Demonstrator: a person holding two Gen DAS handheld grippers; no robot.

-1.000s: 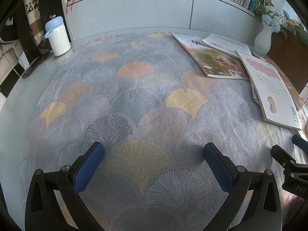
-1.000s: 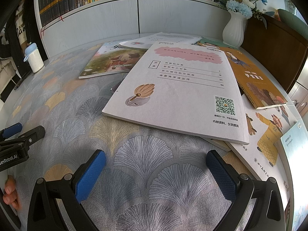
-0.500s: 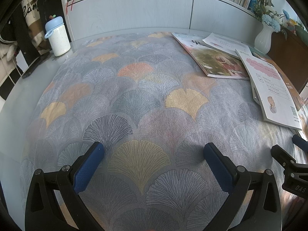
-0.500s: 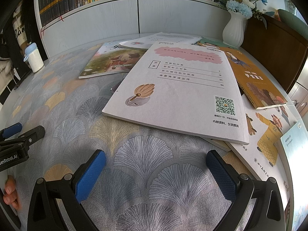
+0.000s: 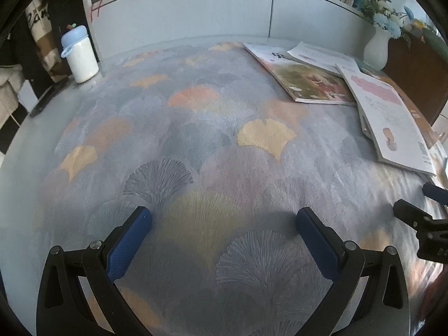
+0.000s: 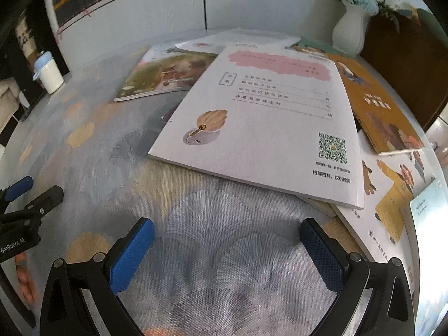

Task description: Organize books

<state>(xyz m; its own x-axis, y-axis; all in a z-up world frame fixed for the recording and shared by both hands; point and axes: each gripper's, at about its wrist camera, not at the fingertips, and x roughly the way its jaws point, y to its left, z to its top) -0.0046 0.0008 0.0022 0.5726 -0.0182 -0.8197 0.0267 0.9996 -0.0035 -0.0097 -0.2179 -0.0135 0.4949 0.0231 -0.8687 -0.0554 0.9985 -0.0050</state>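
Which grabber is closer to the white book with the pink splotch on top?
The right gripper. The white book lies just ahead of its open jaws. The left gripper is over bare tablecloth, and the book sits far off to its right.

Round table point(image 5: 16, 151), pale grey rim, covered by a ginkgo-leaf patterned tablecloth point(image 5: 196, 145). On it: overlapping books, topmost a white booklet point(image 6: 268, 128) with pink header and QR code, beside a picture book point(image 6: 165, 72) and an orange book point(image 6: 378, 112). At the edges stand a white bottle point(image 5: 79, 54) with blue lid and a white vase point(image 6: 351, 32) of blue flowers.
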